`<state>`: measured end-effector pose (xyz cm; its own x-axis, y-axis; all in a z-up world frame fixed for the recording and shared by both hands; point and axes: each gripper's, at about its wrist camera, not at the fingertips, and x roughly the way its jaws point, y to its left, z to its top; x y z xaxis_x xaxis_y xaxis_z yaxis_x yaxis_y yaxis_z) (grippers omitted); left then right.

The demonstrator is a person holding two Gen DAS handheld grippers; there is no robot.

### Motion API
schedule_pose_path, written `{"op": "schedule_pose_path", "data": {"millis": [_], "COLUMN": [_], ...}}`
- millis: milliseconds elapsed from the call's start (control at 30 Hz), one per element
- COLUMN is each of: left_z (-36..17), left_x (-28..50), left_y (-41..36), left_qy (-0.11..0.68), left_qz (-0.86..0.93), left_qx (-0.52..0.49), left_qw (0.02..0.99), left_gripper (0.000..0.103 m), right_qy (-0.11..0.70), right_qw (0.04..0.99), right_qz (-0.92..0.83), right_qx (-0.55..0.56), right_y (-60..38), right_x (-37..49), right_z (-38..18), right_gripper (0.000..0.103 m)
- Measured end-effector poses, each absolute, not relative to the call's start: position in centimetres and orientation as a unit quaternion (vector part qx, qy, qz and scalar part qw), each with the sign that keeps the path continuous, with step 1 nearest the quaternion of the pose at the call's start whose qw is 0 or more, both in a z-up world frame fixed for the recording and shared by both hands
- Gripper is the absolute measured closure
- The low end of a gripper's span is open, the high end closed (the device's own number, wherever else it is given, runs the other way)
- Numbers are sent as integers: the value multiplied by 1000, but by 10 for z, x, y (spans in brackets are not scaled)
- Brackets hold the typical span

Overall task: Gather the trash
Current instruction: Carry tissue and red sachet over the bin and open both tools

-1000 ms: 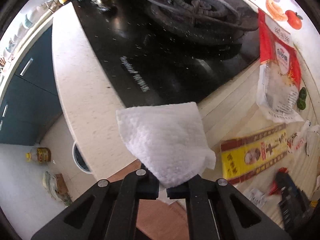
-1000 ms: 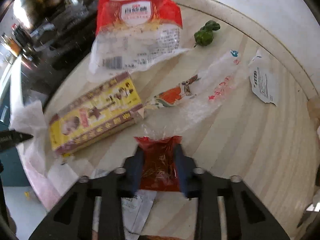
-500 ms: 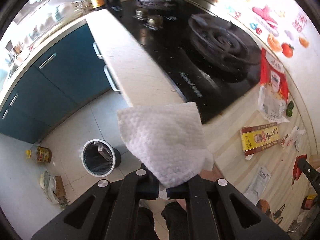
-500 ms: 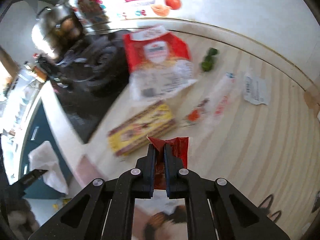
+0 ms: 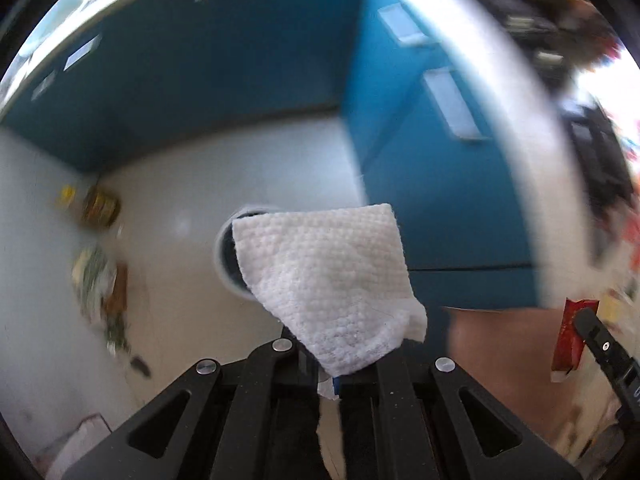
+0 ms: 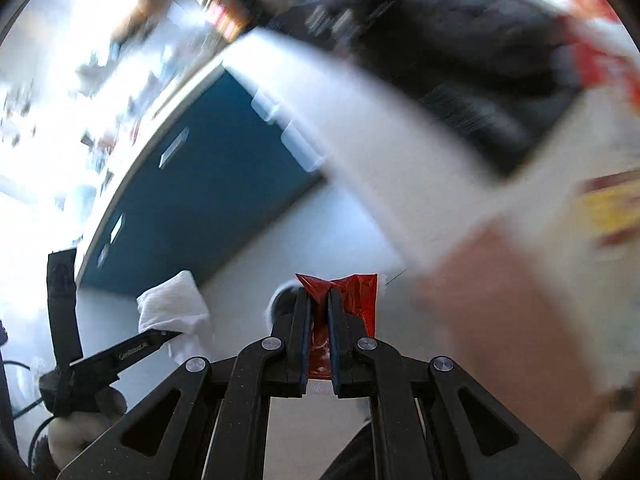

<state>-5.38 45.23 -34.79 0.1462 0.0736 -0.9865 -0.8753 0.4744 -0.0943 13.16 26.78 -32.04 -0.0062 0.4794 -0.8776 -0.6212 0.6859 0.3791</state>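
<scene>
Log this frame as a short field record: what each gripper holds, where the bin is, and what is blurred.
left gripper: shut on white paper towel
right gripper: shut on red wrapper
trash bin: on the floor, partly hidden behind the paper towel
cabinets: blue, beside the bin
blur: countertop and stove area smeared by motion in both views

White paper towel (image 5: 328, 280) with dimpled, quilted embossing. Glossy red wrapper (image 6: 356, 300), printed in fine yellow. Matte black left claw (image 5: 328, 376) and right claw (image 6: 319, 344), with silver screw heads. Teal-blue cabinet fronts (image 5: 200, 92) with pale handles. Pale grey floor (image 5: 168, 200). White counter (image 6: 380, 128) edge.
</scene>
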Motion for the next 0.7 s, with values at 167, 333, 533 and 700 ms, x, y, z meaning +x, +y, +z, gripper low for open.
{"op": "schedule_pose_path", "data": {"millis": [167, 333, 533, 700], "left_z": [-497, -649, -777, -816], "left_x": [-113, -138, -146, -151], "left_y": [523, 567, 597, 611], "left_qy": [569, 578, 597, 606], "left_qz": [379, 361, 341, 339], "left_qx": [-428, -495, -516, -517], "left_qw": [591, 539, 512, 501], "left_gripper": [101, 101, 101, 99], "right_qy": [651, 694, 712, 712], "right_qw": [638, 592, 566, 552], "right_qz": [403, 398, 395, 398], "right_qx": [-87, -102, -131, -173], "right_y": [363, 425, 473, 494], "right_x": [75, 40, 14, 1], "right_z": [-485, -650, -802, -865], "right_gripper": [95, 95, 95, 95]}}
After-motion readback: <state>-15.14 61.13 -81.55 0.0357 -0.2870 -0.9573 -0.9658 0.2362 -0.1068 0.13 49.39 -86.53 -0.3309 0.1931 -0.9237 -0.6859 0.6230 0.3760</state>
